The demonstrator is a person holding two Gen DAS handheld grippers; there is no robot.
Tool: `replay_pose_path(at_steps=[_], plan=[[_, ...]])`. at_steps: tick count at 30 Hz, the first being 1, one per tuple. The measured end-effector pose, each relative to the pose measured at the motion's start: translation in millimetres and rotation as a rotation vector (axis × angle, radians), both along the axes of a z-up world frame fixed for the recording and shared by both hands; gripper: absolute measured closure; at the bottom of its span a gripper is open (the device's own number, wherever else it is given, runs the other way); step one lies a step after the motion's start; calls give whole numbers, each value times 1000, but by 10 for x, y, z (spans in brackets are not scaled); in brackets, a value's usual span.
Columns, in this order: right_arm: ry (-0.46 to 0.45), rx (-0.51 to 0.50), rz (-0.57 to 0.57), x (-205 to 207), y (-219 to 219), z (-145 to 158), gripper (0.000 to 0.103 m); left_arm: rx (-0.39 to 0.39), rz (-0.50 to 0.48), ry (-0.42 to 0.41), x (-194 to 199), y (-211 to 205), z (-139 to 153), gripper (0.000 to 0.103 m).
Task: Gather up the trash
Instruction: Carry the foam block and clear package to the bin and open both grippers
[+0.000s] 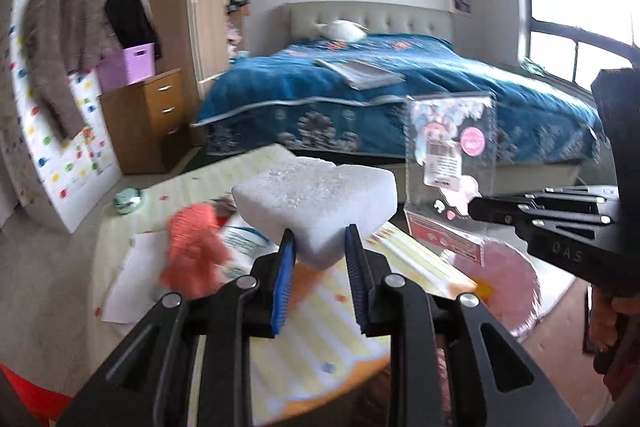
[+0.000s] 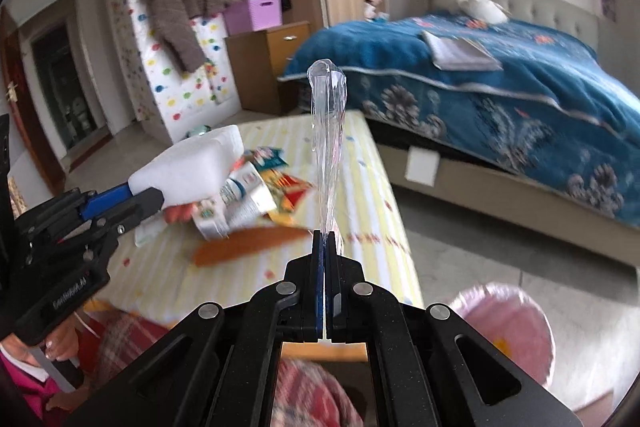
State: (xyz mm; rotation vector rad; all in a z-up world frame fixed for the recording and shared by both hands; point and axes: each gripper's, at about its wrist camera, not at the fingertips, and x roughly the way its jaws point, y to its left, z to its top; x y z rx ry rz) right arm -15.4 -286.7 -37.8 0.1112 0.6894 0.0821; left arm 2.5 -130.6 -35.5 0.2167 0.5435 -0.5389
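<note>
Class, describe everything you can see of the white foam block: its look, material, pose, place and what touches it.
The white foam block is a thick, rounded-cornered slab of what looks like polystyrene, its top grainy and beaded. It is held off the striped mat, roughly level, above the scattered wrappers. The left tongs pinch its near edge between blue pads; nothing else visibly touches it.

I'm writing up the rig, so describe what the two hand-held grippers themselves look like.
Both are matte black. The left hand-held gripper has angular arms with triangular cut-outs, silver round pivot pins and ribbed blue finger pads. The right hand-held gripper has the same build with dark blue pads. White lettering marks each body side, too blurred to read surely. No cables show.
</note>
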Motion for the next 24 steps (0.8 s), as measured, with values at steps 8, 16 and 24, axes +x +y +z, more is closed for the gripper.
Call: replay_pose_path(at_steps=[8, 16, 24], plan=[[35, 1, -170, -581, -513, -148, 103, 26, -176, 28, -310, -613, -218, 79], [80, 23, -355, -1050, -1166, -365, 103, 48, -339, 56, -432, -1345, -372, 79], [116, 74, -441, -1090, -1659, -623, 103, 62, -431, 104, -328, -1974, -513, 77]])
